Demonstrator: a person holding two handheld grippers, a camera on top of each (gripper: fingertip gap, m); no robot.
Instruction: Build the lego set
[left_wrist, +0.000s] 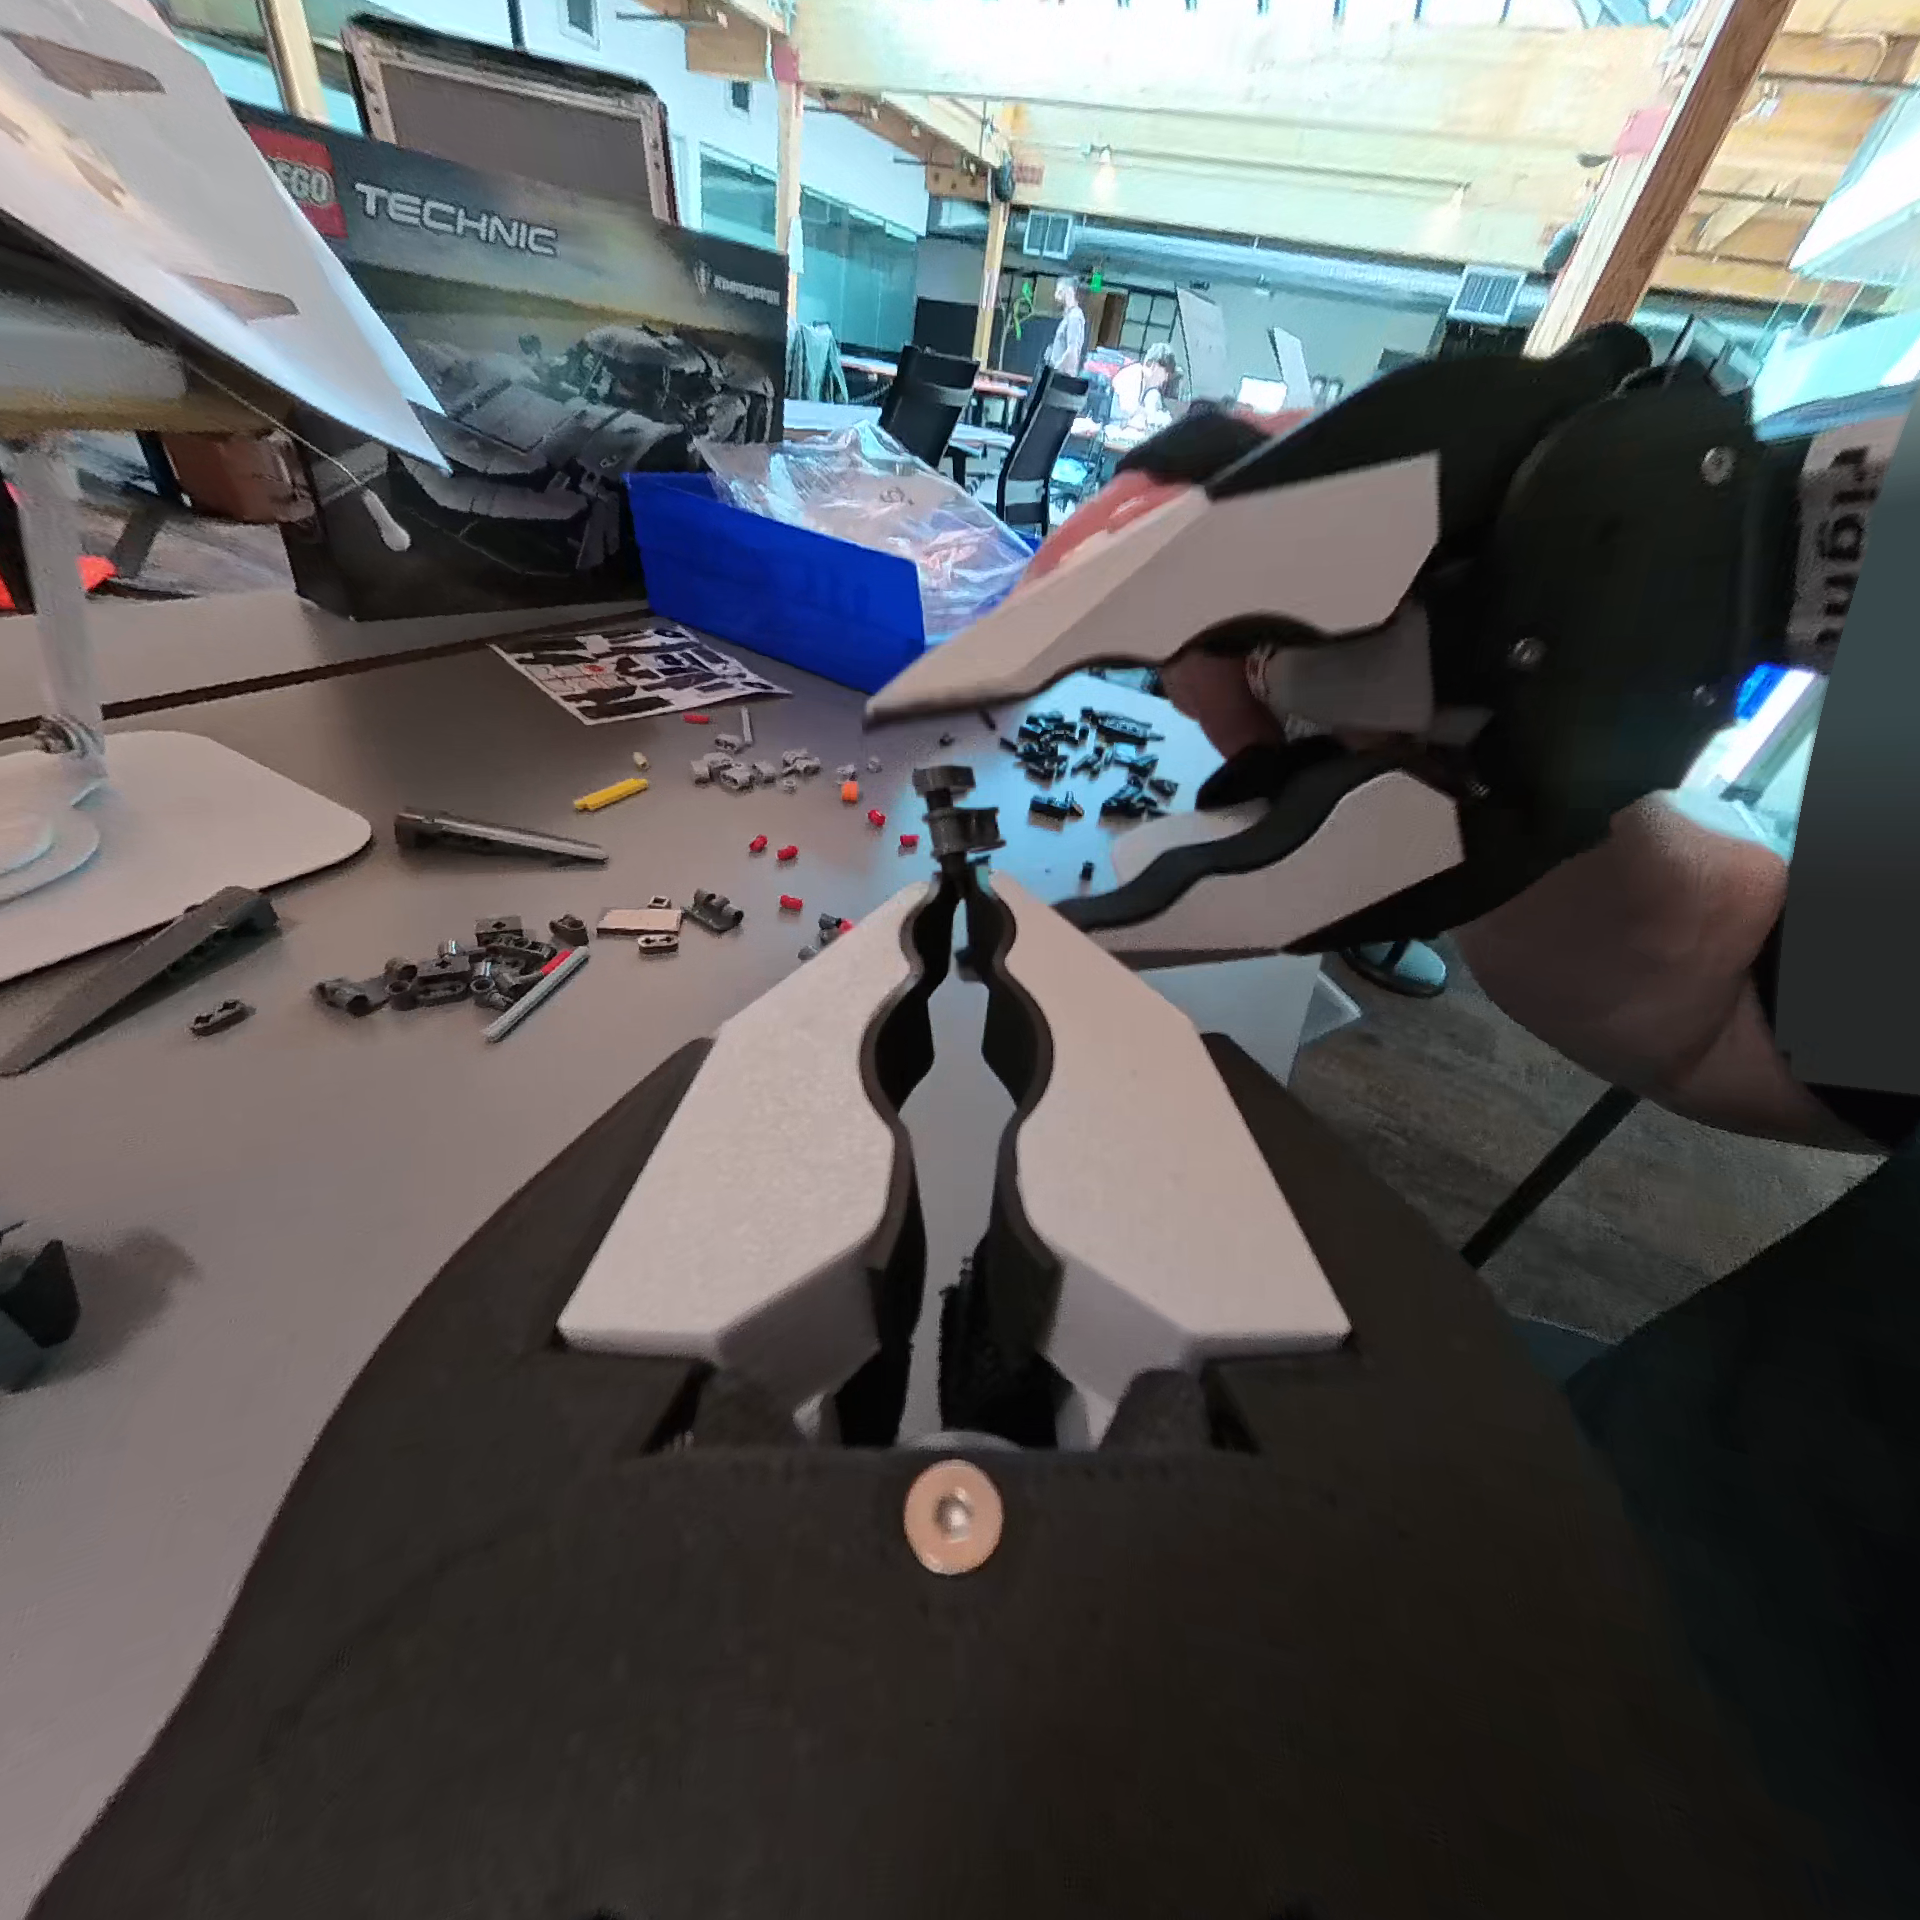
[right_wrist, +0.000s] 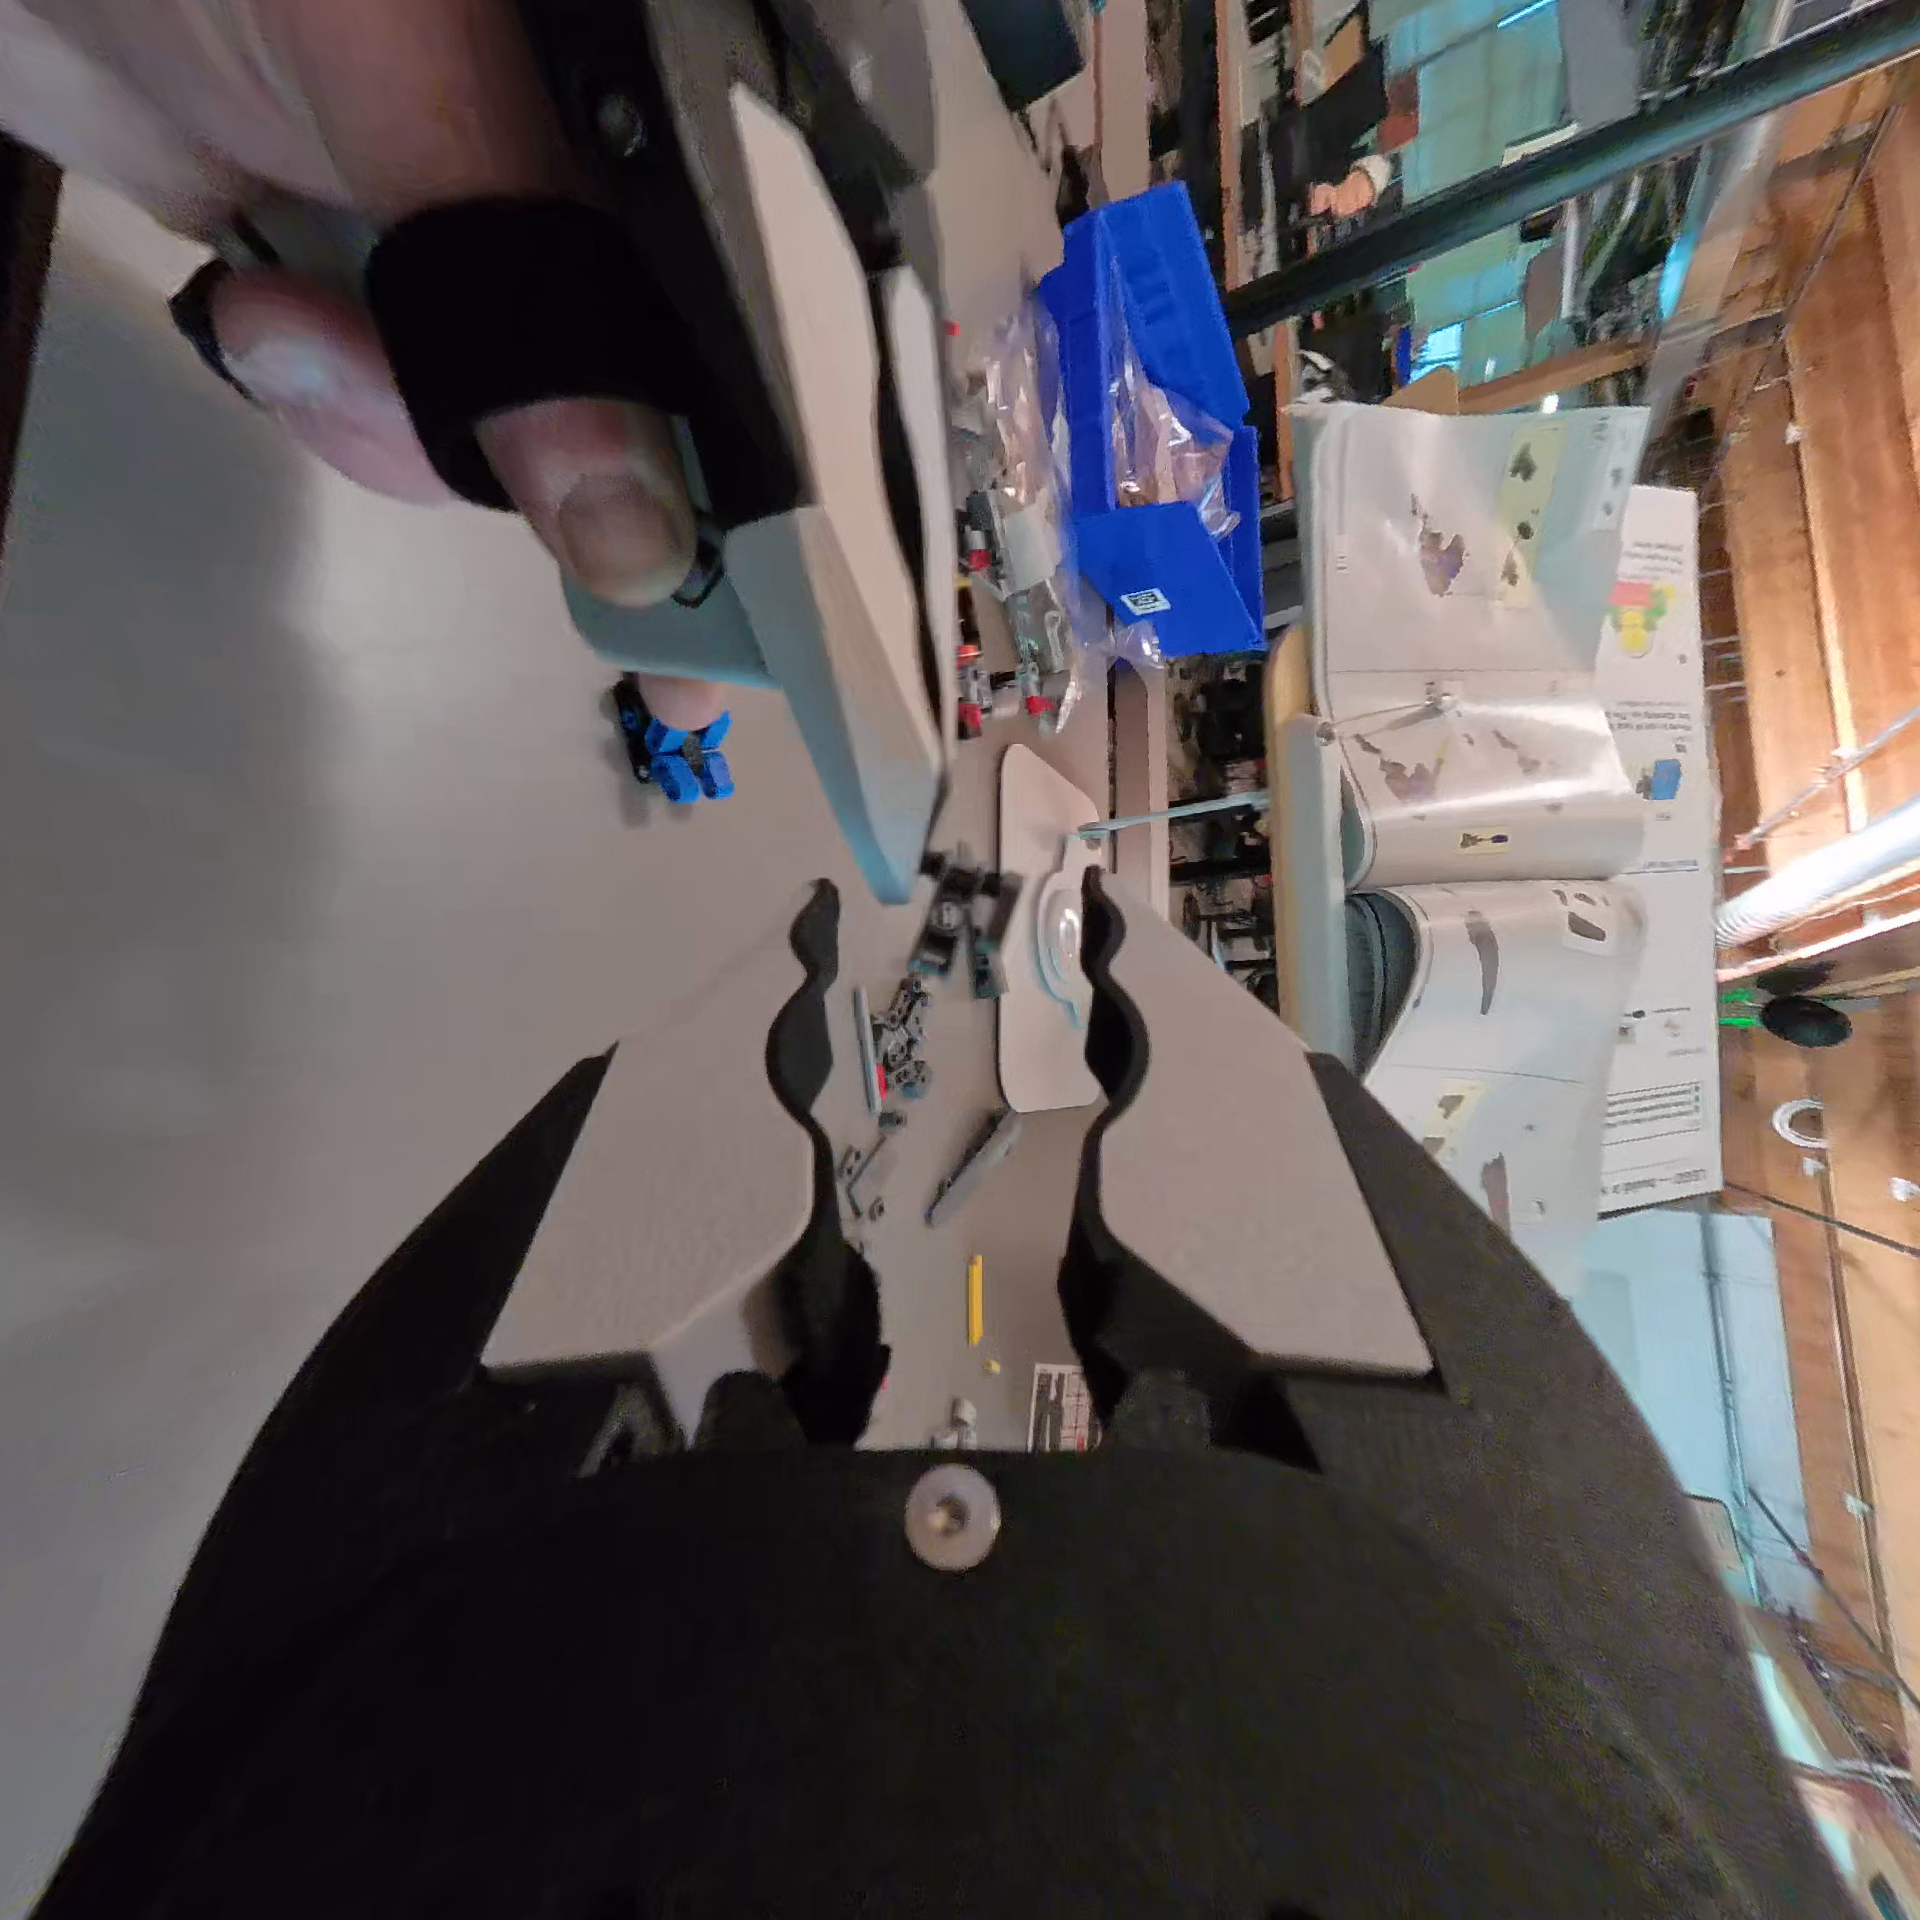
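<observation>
My left gripper (left_wrist: 961, 883) is shut on the lower end of a small black axle piece with a bush (left_wrist: 951, 816), held upright above the grey table (left_wrist: 312, 1195). My right gripper (left_wrist: 968, 817) comes in from the right, open, one finger above and one below the black piece, not touching it. In the right wrist view my right gripper (right_wrist: 956, 888) is open and empty, and the left gripper (right_wrist: 909, 857) reaches in from the top left, held by a hand. Loose parts lie on the table: grey connectors (left_wrist: 457, 971), black pins (left_wrist: 1091, 758), red pins (left_wrist: 774, 847), a yellow axle (left_wrist: 611, 795).
A blue bin (left_wrist: 779, 592) with a plastic bag (left_wrist: 883, 509) stands behind the parts, next to the set's box (left_wrist: 520, 364) and a sticker sheet (left_wrist: 634, 675). An instruction booklet (right_wrist: 1486, 727) sits on a stand with a white base (left_wrist: 177, 831). Blue parts (right_wrist: 681, 753) lie apart. Only a small space, under 4 cm, lies between the two pairs of fingers.
</observation>
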